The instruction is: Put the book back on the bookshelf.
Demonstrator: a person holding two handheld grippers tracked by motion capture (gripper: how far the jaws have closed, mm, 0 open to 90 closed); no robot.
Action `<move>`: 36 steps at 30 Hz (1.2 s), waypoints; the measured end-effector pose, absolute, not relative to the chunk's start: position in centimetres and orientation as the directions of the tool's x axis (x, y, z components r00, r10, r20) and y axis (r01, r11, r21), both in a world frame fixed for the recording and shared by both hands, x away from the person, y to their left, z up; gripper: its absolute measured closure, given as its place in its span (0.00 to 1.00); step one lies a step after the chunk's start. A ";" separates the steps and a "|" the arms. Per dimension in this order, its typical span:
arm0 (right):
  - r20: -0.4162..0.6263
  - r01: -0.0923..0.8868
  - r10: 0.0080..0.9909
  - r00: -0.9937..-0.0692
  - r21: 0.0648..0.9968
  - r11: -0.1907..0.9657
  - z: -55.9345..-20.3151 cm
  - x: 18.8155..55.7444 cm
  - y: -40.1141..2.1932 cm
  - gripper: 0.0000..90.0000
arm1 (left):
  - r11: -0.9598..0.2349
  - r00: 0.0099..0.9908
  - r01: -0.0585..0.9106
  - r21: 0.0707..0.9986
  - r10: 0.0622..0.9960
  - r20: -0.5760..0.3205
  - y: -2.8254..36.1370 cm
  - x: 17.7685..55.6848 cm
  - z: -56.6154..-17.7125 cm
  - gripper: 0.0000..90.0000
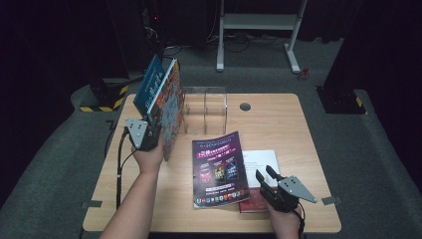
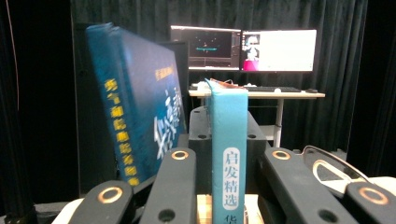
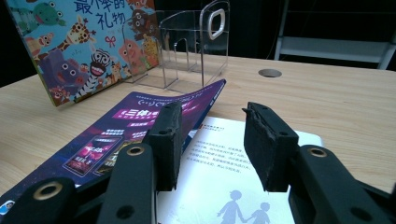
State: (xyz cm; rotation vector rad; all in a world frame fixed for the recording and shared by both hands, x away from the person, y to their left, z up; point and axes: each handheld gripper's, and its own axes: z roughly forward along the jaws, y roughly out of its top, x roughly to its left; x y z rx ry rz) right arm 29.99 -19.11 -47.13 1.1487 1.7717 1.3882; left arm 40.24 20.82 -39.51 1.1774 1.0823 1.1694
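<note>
- The left gripper [image 1: 149, 130] pinches the spine of a teal book [image 2: 228, 140], jaws pressed tight on it, holding it upright above the table's [image 1: 278, 119] left side.
- A second blue book [image 2: 135, 112] leans just beside the held one on its left; in the high view both stand together at the gripper, near the clear stand [image 1: 205, 107].
- The teal book looks like a stiff hardcover, fairly heavy for a one-sided pinch. It would likely swing about the jaws if tipped, so a hold low on the spine suits it best.
- A purple magazine [image 1: 219, 169] lies flat mid-table: thin, floppy and glossy, probably slippery. Its edge overlaps a white booklet [image 1: 261, 164].
- The right gripper [image 1: 271, 181] hovers over the white booklet with jaws spread and nothing between them.
</note>
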 end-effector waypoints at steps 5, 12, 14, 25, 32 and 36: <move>0.048 0.264 0.894 -0.444 0.961 0.079 -47.2 30.0 -19.0 0.63 | 0.015 0.099 -0.080 0.997 0.995 -0.007 21.2 40.0 -39.7 0.89; 0.047 0.265 0.893 -0.447 0.961 0.083 -47.2 30.0 -18.9 0.63 | 0.008 0.096 -0.072 0.997 0.995 -0.001 21.4 39.8 -40.0 0.88; 0.047 0.266 0.893 -0.447 0.961 0.082 -47.2 30.0 -18.9 0.63 | 0.002 0.095 -0.071 0.998 0.995 0.004 21.5 39.7 -40.0 0.88; 0.047 0.268 0.892 -0.449 0.960 0.084 -47.3 30.1 -18.8 0.63 | -0.029 0.090 -0.066 0.997 0.995 0.035 22.0 39.3 -39.6 0.82; 0.046 0.270 0.891 -0.451 0.959 0.087 -47.3 30.1 -18.7 0.63 | -0.052 0.090 -0.067 0.996 0.994 0.058 22.1 39.1 -39.4 0.77; 0.045 0.269 0.891 -0.451 0.959 0.088 -47.3 30.1 -18.7 0.63 | -0.052 0.089 -0.062 0.997 0.994 0.057 22.2 38.9 -39.3 0.74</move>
